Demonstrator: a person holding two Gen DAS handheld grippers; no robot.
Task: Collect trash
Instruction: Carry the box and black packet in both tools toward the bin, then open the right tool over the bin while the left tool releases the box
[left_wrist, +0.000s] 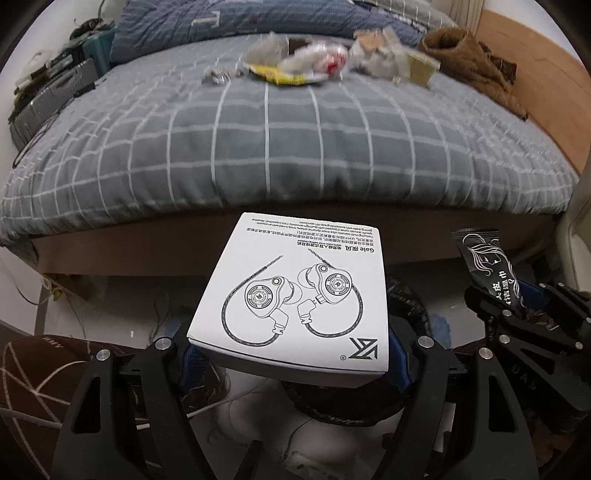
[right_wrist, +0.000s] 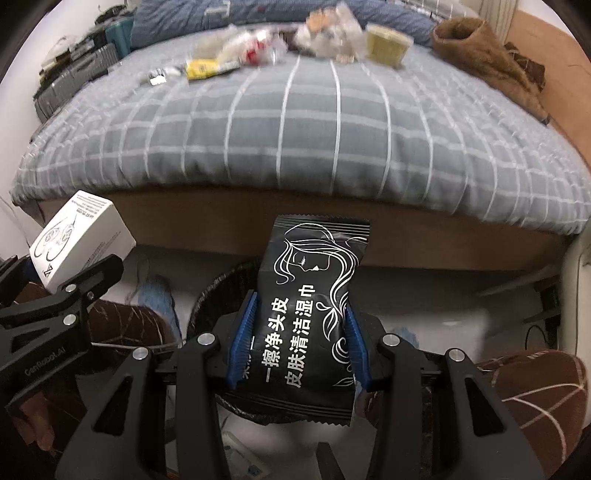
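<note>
A black foil wet-wipe sachet printed with a white line drawing of a woman's head (right_wrist: 310, 321) is held upright between the blue ribbed pads (right_wrist: 244, 332) of the right gripper (right_wrist: 299, 339), clamped at both long edges, directly above a round waste bin lined with a black plastic bag (right_wrist: 221, 284) that stands on the floor in front of the bed. A white cardboard earphone box with a line drawing of two earpieces (left_wrist: 295, 291) is gripped flat by the left gripper (left_wrist: 291, 354), closed against its sides. The step in hand is judged to be the drop into the bin: the sachet should be centred over the opening before the pads are parted, and the box, being wider and stiffer, is best brought fully over the liner and tipped so that it does not catch on the rim. More litter, among it a yellow wrapper (left_wrist: 284, 75) and crumpled clear plastic (right_wrist: 328, 33), is left on the grey checked quilt (left_wrist: 295, 147), well apart from the bin. The bin's rim is shown plainly only in the right wrist view; in the left wrist view it is largely hidden under the box, though the sachet is seen there from the side.
</note>
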